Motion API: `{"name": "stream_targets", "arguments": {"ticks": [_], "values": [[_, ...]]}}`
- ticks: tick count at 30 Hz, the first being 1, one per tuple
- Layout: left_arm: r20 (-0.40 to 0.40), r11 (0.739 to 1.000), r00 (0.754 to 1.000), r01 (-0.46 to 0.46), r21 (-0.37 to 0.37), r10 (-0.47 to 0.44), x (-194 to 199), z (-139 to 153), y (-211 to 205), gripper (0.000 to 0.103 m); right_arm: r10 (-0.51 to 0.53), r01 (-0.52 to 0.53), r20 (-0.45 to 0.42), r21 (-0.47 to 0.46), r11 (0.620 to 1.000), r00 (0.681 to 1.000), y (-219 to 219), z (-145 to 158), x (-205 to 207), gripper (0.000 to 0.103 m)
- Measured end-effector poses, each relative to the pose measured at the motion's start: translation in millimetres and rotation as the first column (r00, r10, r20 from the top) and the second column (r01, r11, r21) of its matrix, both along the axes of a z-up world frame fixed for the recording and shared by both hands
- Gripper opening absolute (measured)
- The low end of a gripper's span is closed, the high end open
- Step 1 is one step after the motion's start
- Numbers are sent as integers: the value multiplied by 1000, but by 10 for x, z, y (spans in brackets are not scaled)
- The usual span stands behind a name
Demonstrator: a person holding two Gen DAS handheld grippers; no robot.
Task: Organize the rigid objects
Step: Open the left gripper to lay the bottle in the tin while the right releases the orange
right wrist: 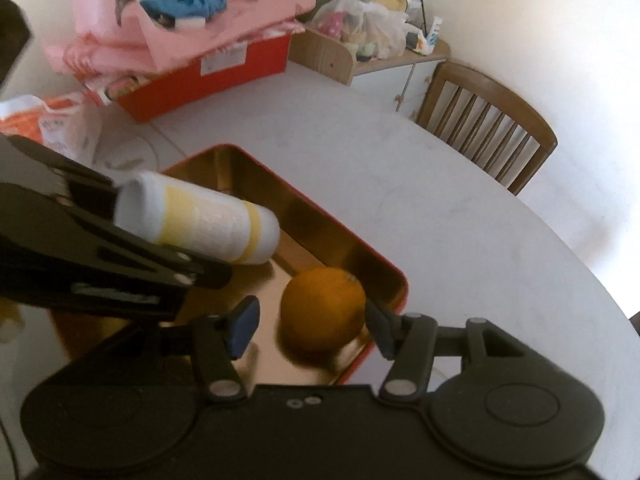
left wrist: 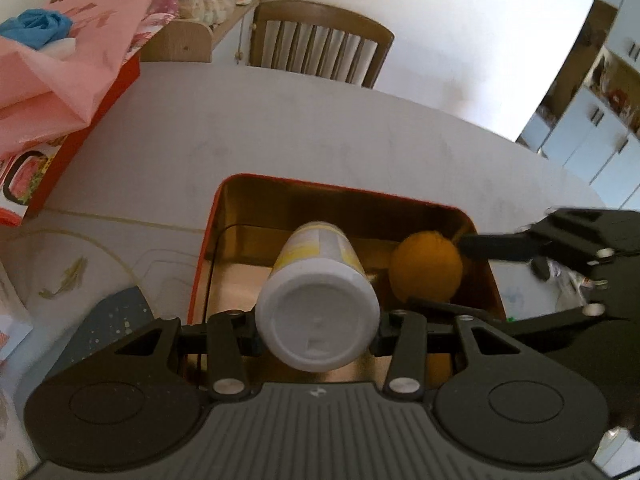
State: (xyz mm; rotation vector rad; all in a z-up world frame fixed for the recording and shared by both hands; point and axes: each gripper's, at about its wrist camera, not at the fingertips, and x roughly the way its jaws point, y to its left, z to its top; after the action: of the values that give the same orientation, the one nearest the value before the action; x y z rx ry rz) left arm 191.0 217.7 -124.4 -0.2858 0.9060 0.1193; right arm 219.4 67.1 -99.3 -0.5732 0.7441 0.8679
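My left gripper (left wrist: 318,334) is shut on a white bottle with yellow bands (left wrist: 316,300) and holds it tilted over a red tin with a gold inside (left wrist: 340,196). The bottle (right wrist: 200,220) and the left gripper's body (right wrist: 100,256) also show in the right wrist view. An orange (right wrist: 322,314) rests in the tin (right wrist: 352,240) at its right end. My right gripper (right wrist: 312,326) is open, with a finger on each side of the orange, and only the right finger seems to touch it. In the left wrist view the orange (left wrist: 426,266) sits between the right gripper's fingers (left wrist: 496,246).
The tin sits on a white round table (left wrist: 280,128). A red box under pink bags (right wrist: 192,60) stands at the table's far left. A wooden chair (right wrist: 488,128) stands behind the table. A low shelf with plastic bags (right wrist: 368,40) is against the wall.
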Motion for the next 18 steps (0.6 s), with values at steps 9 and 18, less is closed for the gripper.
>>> {"name": "stream_targets", "arguments": {"ticks": [9, 18], "values": [[-91, 996, 995, 45, 72, -38, 20, -6, -143, 45, -57, 60, -38, 97, 993, 998, -485, 362, -216, 63], [-97, 995, 994, 57, 84, -48, -49, 124, -273, 64, -165, 183, -111, 182, 966, 980, -1185, 650, -406, 64]]}}
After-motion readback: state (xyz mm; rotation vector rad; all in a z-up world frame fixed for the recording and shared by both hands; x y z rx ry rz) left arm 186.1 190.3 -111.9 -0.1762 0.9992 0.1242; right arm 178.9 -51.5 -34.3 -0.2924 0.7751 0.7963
